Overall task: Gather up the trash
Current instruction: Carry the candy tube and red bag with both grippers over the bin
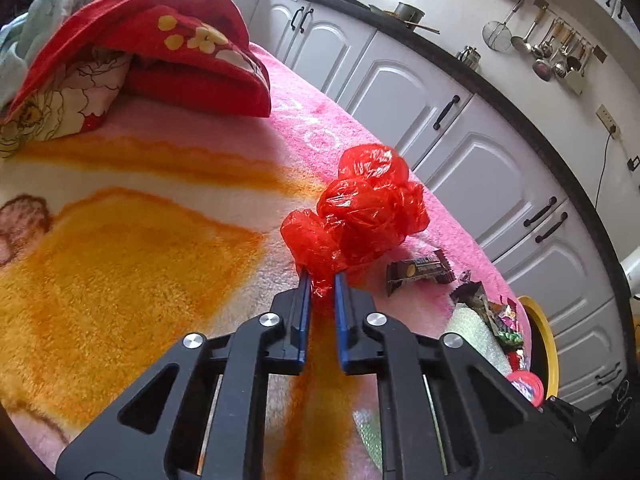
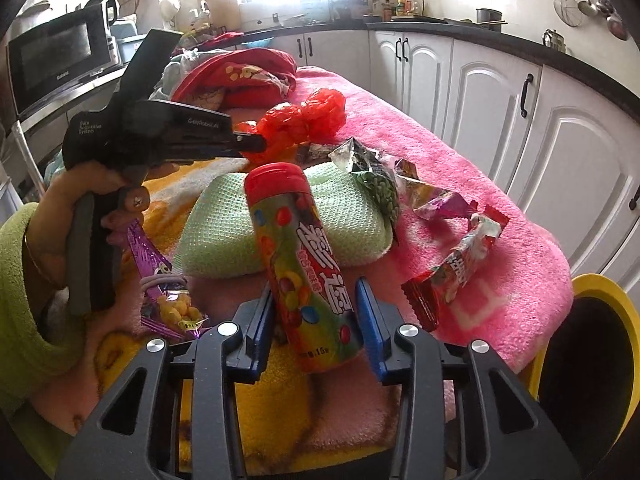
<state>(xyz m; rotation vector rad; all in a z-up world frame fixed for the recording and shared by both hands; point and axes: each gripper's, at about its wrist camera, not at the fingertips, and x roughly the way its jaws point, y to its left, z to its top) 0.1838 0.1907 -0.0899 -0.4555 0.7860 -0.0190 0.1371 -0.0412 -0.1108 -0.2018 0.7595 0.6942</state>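
My left gripper [image 1: 321, 276] is shut on a crumpled red plastic bag [image 1: 360, 208] and holds it over the blanket-covered table [image 1: 140, 248]; the bag also shows in the right wrist view [image 2: 304, 122], with the left gripper [image 2: 256, 142] beside it. My right gripper [image 2: 316, 288] is shut on a candy tube with a red cap [image 2: 304, 264], held upright. A brown candy wrapper [image 1: 420, 272] lies right of the bag. Several wrappers lie on the pink edge: a red one [image 2: 452, 276], a purple one [image 2: 436, 204], a silver-green one [image 2: 368, 172]. A purple snack bag [image 2: 168, 292] lies at the left.
A yellow-rimmed black bin [image 2: 600, 344] stands off the table's right edge; it also shows in the left wrist view [image 1: 544, 340]. A folded green cloth [image 2: 288, 216] lies mid-table. Red clothes [image 1: 160, 52] are piled at the far end. White cabinets [image 1: 460, 140] run along the right.
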